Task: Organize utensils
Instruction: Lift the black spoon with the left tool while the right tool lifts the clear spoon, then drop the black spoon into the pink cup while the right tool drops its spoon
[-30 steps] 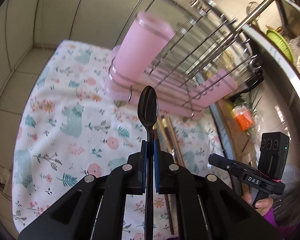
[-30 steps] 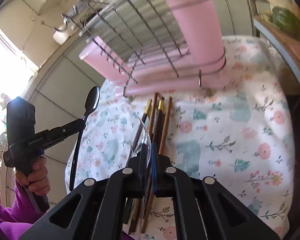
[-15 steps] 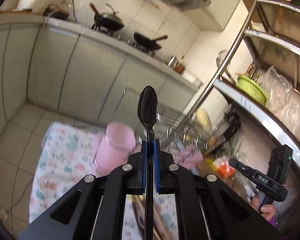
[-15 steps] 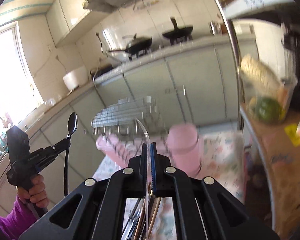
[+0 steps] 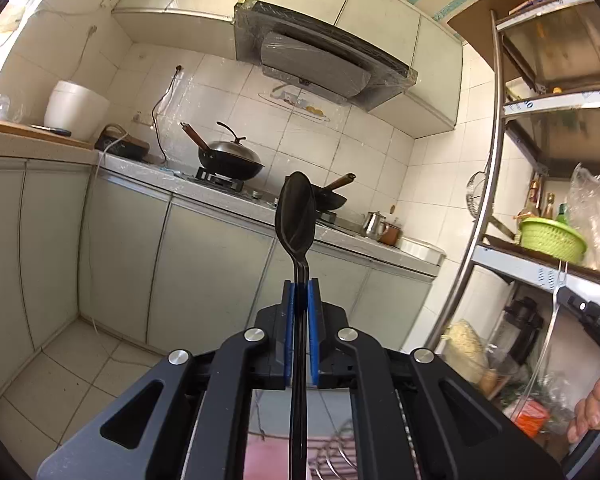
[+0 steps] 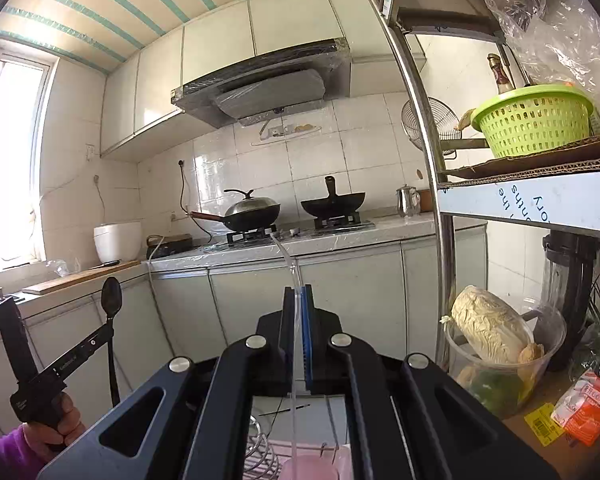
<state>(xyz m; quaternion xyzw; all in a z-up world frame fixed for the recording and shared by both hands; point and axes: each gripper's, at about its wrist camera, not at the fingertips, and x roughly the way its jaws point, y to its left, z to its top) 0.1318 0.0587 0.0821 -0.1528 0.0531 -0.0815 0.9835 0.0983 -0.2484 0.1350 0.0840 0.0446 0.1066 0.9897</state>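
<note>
Spoons fill both sets of tongs, each raised level and looking out across the kitchen instead of down at the work area. The left tongs (image 5: 300, 292) are closed tight on the neck of a black spoon (image 5: 296, 216), whose bowl stands upright just beyond the blue pads (image 5: 287, 320) while its handle runs back down between the arms; the right wrist view shows the same spoon (image 6: 111, 300) held vertical in the left tongs (image 6: 109, 330), its handle hanging below. The right tongs (image 6: 297, 296) are likewise pinched narrow on a clear plastic utensil (image 6: 291, 268), seemingly a transparent spoon or similar, whose thin curved tip pokes out ahead of the pads; what kind of utensil it is cannot be told for sure. Gripping each piece near the neck, with the long handle trailing down, looks like a sensible hold for lowering handles first into a holder. At the bottom edge of both views a pink cup (image 6: 312, 470) and part of a wire rack (image 6: 260, 452) peek out directly beneath the tongs, so the likely destination sits below and close, though mostly hidden by the black arms. Both utensils are therefore aloft, well above the rack, and neither has yet been set down.
</note>
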